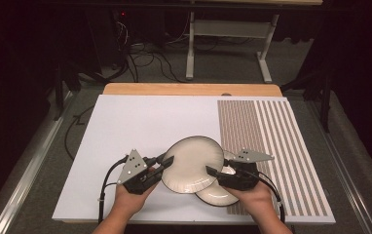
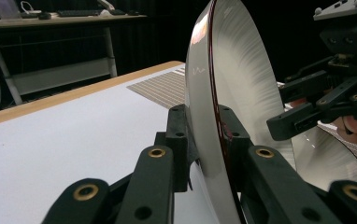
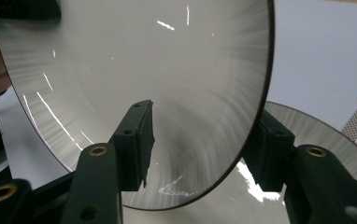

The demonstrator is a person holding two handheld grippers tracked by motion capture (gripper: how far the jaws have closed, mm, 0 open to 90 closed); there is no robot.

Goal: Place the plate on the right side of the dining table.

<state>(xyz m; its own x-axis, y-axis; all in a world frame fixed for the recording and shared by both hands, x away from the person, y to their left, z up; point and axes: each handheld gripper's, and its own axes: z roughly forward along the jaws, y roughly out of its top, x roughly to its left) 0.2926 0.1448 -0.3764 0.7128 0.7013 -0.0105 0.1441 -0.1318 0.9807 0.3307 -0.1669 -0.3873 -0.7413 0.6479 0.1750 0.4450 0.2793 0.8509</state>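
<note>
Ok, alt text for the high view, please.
Two hand-held grippers, left gripper and right gripper, hold the upper plate tilted above a second plate lying on the white table, beside a striped mat.

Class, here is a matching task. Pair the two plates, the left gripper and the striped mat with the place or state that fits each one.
Things:
1. upper plate
2. lower plate
3. left gripper
4. striped mat

Places or states:
A. shut on a plate's rim
B. covers the right part of the table
C. lies flat, partly under another plate
D. held tilted, off the table

Pairs: 1-D, 2-C, 3-A, 4-B
</note>
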